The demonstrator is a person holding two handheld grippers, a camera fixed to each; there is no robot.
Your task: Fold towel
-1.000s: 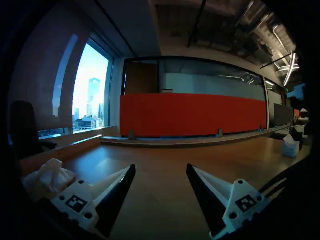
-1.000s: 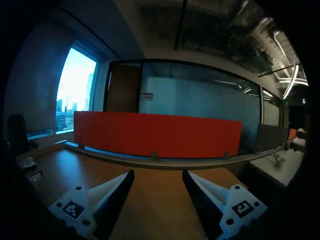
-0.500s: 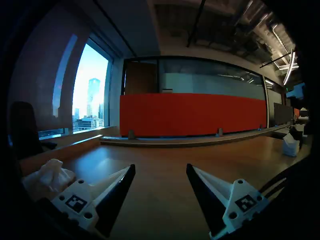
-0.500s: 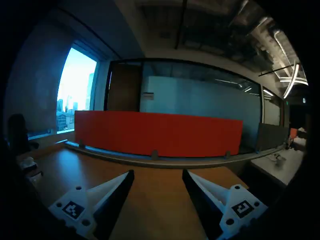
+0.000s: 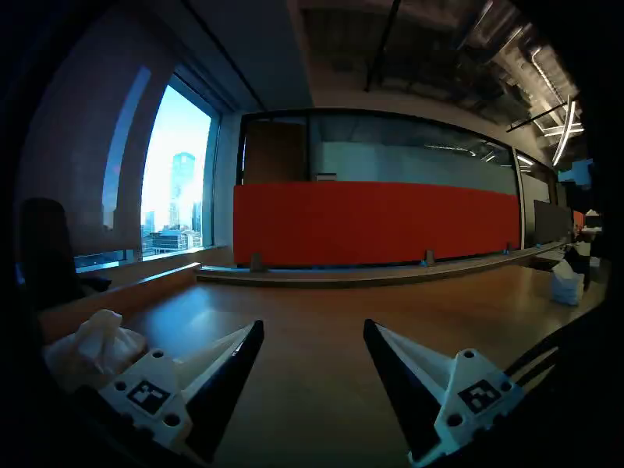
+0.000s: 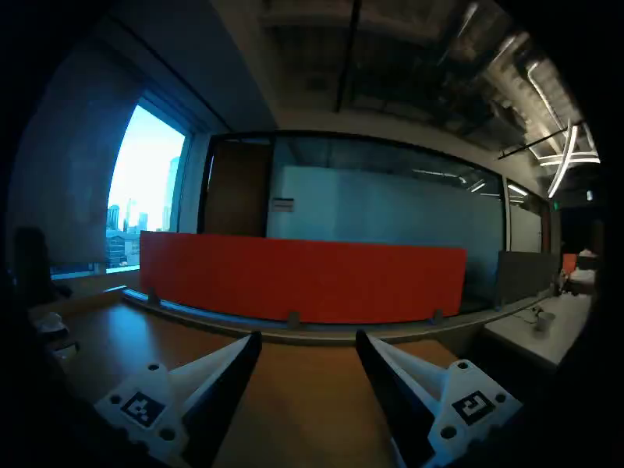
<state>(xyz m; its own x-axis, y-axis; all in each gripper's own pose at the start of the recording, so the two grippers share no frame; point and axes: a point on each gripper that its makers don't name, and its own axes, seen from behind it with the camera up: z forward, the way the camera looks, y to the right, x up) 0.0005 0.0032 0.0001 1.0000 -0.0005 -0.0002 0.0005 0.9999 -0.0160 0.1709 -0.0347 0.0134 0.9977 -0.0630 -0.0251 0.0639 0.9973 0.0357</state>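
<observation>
A crumpled white towel [image 5: 95,347] lies on the wooden table [image 5: 312,312] at the lower left of the left gripper view, just beyond the left finger. My left gripper [image 5: 312,343] stands open low over the table, nothing between its fingers. My right gripper [image 6: 308,351] is open too, empty, over the same wooden table [image 6: 312,390]. A small pale bundle [image 6: 53,324] at the far left of the right gripper view may be the towel; it is too small to tell.
A red divider panel [image 5: 374,222] runs along the table's far edge, with glass walls behind it. A bright window [image 5: 175,179] is on the left. A dark chair [image 5: 43,249] stands at the left. A white bag-like object [image 5: 565,285] sits at the table's right end.
The right gripper has dropped or tilted a little, so the red panel and table edge sit lower in its view. The left gripper has not moved.
</observation>
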